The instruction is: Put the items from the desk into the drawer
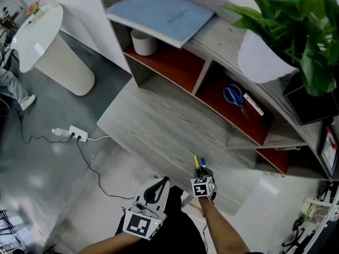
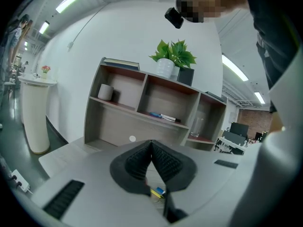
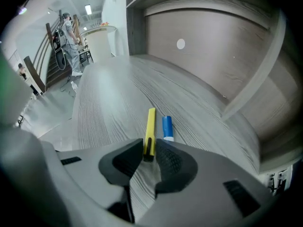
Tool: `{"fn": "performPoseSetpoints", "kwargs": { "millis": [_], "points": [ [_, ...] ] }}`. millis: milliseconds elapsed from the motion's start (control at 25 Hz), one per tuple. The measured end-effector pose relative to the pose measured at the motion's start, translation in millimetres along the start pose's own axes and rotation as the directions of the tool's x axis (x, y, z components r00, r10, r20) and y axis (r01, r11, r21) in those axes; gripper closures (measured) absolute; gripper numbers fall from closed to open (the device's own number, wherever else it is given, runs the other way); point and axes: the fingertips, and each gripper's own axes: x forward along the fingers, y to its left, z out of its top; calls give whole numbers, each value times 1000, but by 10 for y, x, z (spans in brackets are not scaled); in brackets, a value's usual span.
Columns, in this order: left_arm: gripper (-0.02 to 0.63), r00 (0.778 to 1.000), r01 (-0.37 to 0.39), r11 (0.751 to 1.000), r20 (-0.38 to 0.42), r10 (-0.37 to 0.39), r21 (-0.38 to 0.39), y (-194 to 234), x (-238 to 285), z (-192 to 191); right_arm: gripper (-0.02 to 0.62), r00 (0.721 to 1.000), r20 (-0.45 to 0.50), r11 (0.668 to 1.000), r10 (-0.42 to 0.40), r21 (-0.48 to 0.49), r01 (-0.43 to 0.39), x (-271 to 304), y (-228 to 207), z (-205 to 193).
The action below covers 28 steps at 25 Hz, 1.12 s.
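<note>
A grey wood-grain desk (image 1: 153, 126) stands against a white wall and carries a shelf unit (image 1: 212, 73) with red-brown compartments along its back edge. The right gripper (image 3: 150, 151) sits low over the front edge of the desk towards its right corner, its jaws nearly together and pinching the near end of a yellow pen (image 3: 150, 124), which points away towards the shelf unit. Touching or just beside the pen, on its right, a blue marker (image 3: 167, 128) lies flat on the desk, outside the jaws. The left gripper (image 2: 151, 143) hangs just off the front edge, near the right one, with its jaws pressed together at the tips and nothing between them. Further out, the rest of the desk top looks bare; scissors (image 1: 233, 97) lie in a middle compartment, a white cup (image 1: 143, 41) stands in the left one, and a blue book (image 1: 159, 12) and a plant (image 1: 296, 25) rest on top. No drawer can be made out with certainty. By my reading the task is well along: the pen is being picked up, and the marker remains to go in, perhaps the shelf items too.
</note>
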Motion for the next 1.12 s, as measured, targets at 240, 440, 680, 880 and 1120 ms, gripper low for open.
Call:
{"fn": "performPoseSetpoints", "kwargs": {
  "millis": [240, 440, 680, 880, 1120],
  "points": [
    [592, 1000, -9, 1000, 3, 9, 22, -4, 28, -15, 506, 1000, 1, 1000, 9, -21, -9, 20, 14, -9],
    [592, 1000, -8, 1000, -6, 8, 9, -48, 46, -38, 517, 1000, -3, 999, 13, -30, -13, 21, 20, -17],
    [593, 1000, -12, 1000, -5, 12, 8, -43, 34, -25, 520, 1000, 6, 1000, 18, -26, -18, 8, 15, -19],
    [592, 1000, -12, 1000, 0, 12, 15, -32, -19, -13, 520, 1000, 17, 1000, 24, -17, -24, -55, 49, -13],
    [592, 1000, 17, 1000, 9, -17, 18, -84, -83, -30, 520, 999, 31, 999, 39, -15, -39, -160, 143, -1]
  ]
}}
